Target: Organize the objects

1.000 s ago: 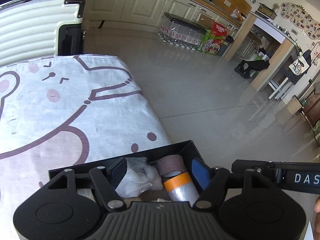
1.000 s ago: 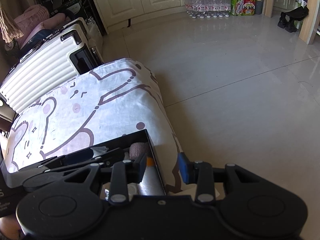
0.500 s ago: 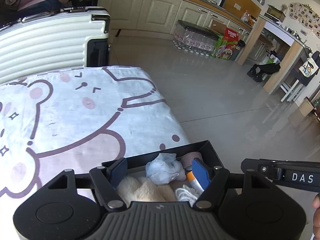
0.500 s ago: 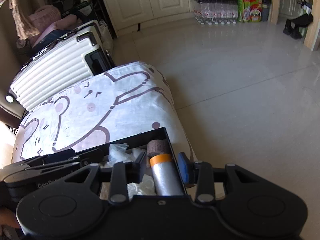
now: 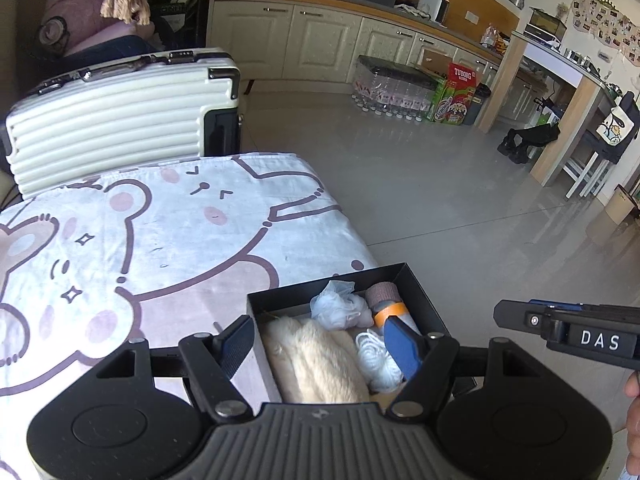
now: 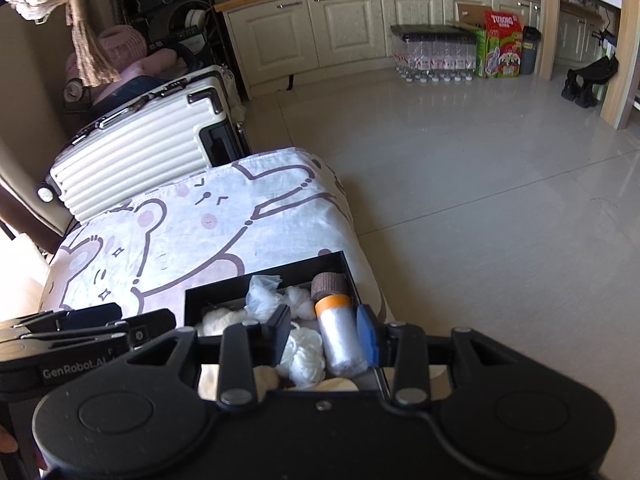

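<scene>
A black open box [image 5: 280,296] sits at the near right corner of the bear-print cloth [image 5: 160,232]. It holds a cream fluffy piece [image 5: 316,364], a ball of white string [image 5: 376,356], a crumpled clear plastic wad [image 5: 336,308], a brown roll [image 5: 382,294] and a silver cylinder with an orange band [image 6: 342,340]. My left gripper [image 5: 320,344] hovers above the box, open and holding nothing. My right gripper [image 6: 324,334] is also above the box [image 6: 224,292]. Its jaws stand narrowly open, and the cylinder shows below the gap, untouched.
A white ribbed suitcase [image 5: 120,116] stands behind the table's far edge. The cloth drops off to shiny tiled floor [image 5: 440,184] on the right. A pack of water bottles [image 5: 392,92] and a carton sit by the cream cabinets far back.
Both grippers have lifted and drawn back from the box, so more of the box and cloth shows. The contents stay in the box. Neither jaw gap has changed.
</scene>
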A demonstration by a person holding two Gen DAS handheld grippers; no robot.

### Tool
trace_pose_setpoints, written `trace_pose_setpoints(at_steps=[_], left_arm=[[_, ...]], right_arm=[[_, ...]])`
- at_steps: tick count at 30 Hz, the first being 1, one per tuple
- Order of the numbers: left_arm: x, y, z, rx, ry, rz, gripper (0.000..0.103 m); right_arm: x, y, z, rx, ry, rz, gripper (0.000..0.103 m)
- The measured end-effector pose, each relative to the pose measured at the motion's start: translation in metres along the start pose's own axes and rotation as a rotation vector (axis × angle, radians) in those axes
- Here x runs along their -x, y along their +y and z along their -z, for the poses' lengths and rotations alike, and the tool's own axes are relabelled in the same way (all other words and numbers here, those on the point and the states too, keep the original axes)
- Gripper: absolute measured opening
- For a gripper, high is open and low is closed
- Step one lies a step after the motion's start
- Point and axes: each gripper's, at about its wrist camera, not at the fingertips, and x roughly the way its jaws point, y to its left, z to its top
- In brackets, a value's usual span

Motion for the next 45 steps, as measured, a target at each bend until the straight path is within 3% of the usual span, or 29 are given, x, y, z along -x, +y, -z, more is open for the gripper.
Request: trace_pose_setpoints(at_steps=[13, 24, 34, 40, 45], left_arm=[[0.066, 0.0, 0.024, -0.002, -0.042, -0.055, 0.072], [0.1, 0.01, 0.035, 0.032, -0.092, -0.097, 0.073], [0.118, 0.004, 0.042, 0.006, -0.128, -0.125, 0.091], [0.125, 0.007, 0.042, -0.001, -0.151, -0.155, 0.103], [0.128, 0.012, 0.043, 0.003, -0.157, -0.154, 0.103]], right_arm=[[0.057, 0.016, 0.025, 0.03, -0.067, -0.017, 0.041], [0.083, 0.028, 0.037, 0.074, -0.129, 0.026, 0.053], [0.103, 0.034, 0.045, 0.118, -0.181, 0.099, 0.078], [0.107, 0.04, 0.049, 0.151, -0.196, 0.133, 0.087], [0.107, 0.042, 0.051, 0.151, -0.196, 0.153, 0.095]])
